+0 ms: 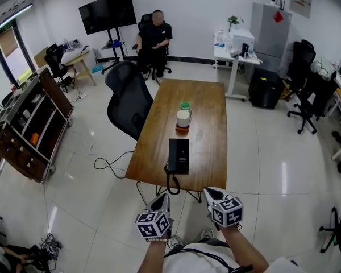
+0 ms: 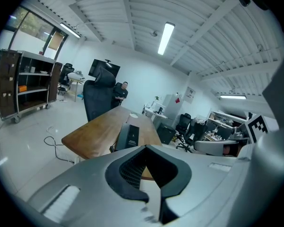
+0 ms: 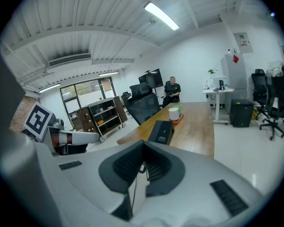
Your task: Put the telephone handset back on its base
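Note:
A black telephone (image 1: 178, 155) lies near the front end of the long wooden table (image 1: 204, 124), with its coiled cord (image 1: 171, 182) hanging over the front edge. From here I cannot tell the handset apart from the base. The telephone also shows in the left gripper view (image 2: 128, 135) and the right gripper view (image 3: 162, 131), some way ahead of the jaws. My left gripper (image 1: 163, 199) (image 2: 146, 150) and right gripper (image 1: 210, 193) (image 3: 143, 144) hang side by side short of the table's front edge, both shut and empty.
A white cup with a green lid (image 1: 183, 117) stands on an orange coaster behind the telephone. A black office chair (image 1: 128, 98) is at the table's left side. A cable (image 1: 105, 164) lies on the floor, a shelf cart (image 1: 31, 124) stands at left, and a person (image 1: 154, 38) sits at the back.

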